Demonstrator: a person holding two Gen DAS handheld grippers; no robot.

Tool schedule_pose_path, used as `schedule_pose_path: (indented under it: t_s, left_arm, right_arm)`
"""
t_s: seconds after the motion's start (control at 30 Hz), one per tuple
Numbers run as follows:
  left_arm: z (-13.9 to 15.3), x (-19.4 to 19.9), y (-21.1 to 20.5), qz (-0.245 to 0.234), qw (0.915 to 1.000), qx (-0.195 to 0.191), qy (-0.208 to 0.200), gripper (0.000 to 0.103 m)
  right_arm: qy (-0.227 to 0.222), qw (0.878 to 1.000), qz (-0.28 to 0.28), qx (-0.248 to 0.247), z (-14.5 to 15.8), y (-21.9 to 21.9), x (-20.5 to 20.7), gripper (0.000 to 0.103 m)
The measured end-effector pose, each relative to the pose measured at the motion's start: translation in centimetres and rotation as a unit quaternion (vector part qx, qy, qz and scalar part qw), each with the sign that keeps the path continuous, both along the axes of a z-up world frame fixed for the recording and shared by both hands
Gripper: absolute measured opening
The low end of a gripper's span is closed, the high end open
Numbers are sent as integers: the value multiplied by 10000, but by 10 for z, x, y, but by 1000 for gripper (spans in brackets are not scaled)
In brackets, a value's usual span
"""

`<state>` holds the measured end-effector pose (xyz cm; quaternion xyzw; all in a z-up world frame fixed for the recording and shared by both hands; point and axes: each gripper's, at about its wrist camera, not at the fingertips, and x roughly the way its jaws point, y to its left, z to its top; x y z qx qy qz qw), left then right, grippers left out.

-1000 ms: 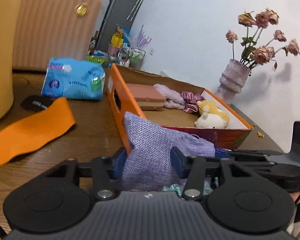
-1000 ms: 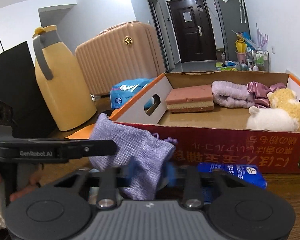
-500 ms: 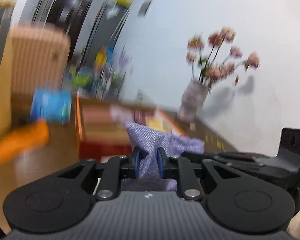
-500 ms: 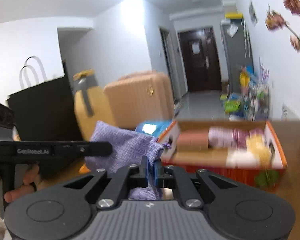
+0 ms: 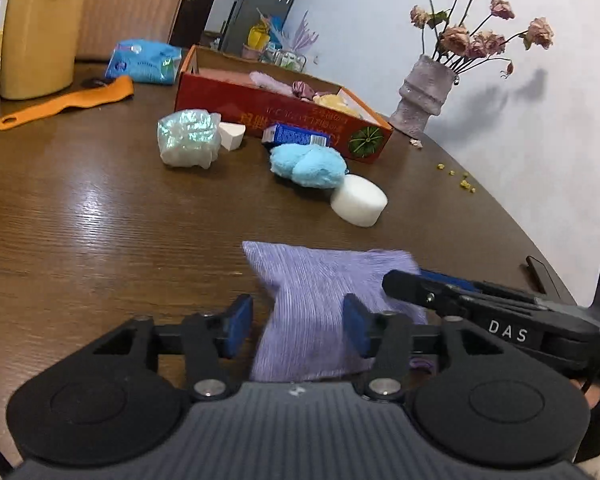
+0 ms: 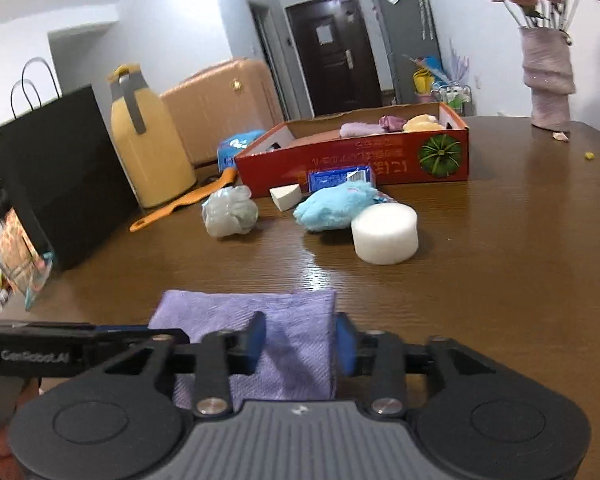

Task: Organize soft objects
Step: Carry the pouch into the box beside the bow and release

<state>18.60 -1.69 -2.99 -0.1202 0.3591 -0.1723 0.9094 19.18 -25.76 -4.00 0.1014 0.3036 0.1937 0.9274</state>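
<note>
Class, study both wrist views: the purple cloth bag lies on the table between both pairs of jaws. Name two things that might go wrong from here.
1. Both the left gripper and right gripper have jaws opening around the purple cloth bag; fabric might snag on a pad and drag as they withdraw.
2. The bag lies far from the red box, so a later carry may brush the white foam cylinder.

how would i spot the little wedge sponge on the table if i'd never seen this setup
Find the red cardboard box on the brown table. Just in front of its left end lies the white wedge sponge, between a shimmery crumpled pouf and a fluffy blue plush; it alone is smooth, triangular.
</note>
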Motion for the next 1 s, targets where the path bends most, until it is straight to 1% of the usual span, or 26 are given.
schedule_pose_path:
  t_s: [0.07, 0.13, 0.17, 0.23, 0.27, 0.33, 0.37, 0.43, 0.5, 0.57, 0.63, 0.67, 0.73, 0.77, 0.83, 0.87, 0.9, 0.93, 1.0]
  left_arm:
    - [4, -3, 0, -68, 9999, -64, -74, 55]
    - [3, -1, -2, -43, 9999, -21, -88, 55]
    - [1, 2, -3, 0, 10000, 36, -59, 54]
    - [-2, 4, -5, 16, 10000, 70, -45, 52]
    - [-4, 6, -6, -4, 10000, 69, -21, 49]
    - [-9, 8, -6, -134, 9999, 42, 71, 34]
    - [-11, 9, -6, -182, 9998, 1, 114, 33]
    - [-13, 11, -5, -241, 9996, -91, 142, 24]
    - [-11, 9, -4, -288, 9995, -92, 102, 23]
    - [-5, 6, -2, -317, 9995, -52, -29, 24]
    - [2, 5, 3, -244, 9995, -58, -194, 29]
    - [4, 7, 5, -221, 9994, -82, -247, 29]
    - [5, 10, 5, -207, 9995, -54, -223, 29]
    - [3, 12, 2, -255, 9995, 1, -170, 28]
    - [-2, 12, -1, -338, 9994, 44, -106, 18]
    - [-3, 12, -1, -339, 9994, 19, -94, 17]
    - [-3, 13, -1, -354, 9993, -29, -101, 14]
    - [-2, 13, 0, -376, 9992, -58, -137, 11]
    - [5, 16, 0, -445, 9986, -123, -254, 10]
  right_arm:
    - [-37, 9999, -25, 149, -3, -3, -7, 45]
    - [-79, 9997, -115, 210, -10, -1, -9, 45]
    - [-120, 9996, -216, 146, -13, 1, -8, 45]
    - [-228, 9988, -402, -161, -17, 11, -2, 45]
    - [-263, 9982, -447, -295, -20, 15, 0, 45]
    - [-258, 9976, -428, -486, -26, 22, 1, 45]
    - [-260, 9972, -417, -570, -28, 25, 2, 45]
    - [-356, 9951, -438, -814, -31, 33, 1, 44]
    - [-483, 9916, -431, -1119, -34, 42, -1, 43]
    - [-601, 9899, -345, -1238, -34, 48, -2, 30]
    - [-669, 9884, -260, -1335, -34, 52, -4, 28]
    - [-712, 9875, -230, -1385, -34, 54, -4, 24]
    - [-717, 9884, -192, -1324, -34, 53, -4, 21]
    - [-708, 9888, -196, -1300, -34, 53, -4, 20]
    - [-678, 9896, -178, -1258, -33, 51, -2, 18]
    - [-660, 9900, -170, -1236, -33, 50, -2, 16]
    - [-649, 9903, -153, -1219, -32, 49, -2, 14]
    - [-636, 9907, -150, -1194, -31, 48, -1, 8]
    - [-608, 9928, -118, -1029, -25, 42, 1, 6]
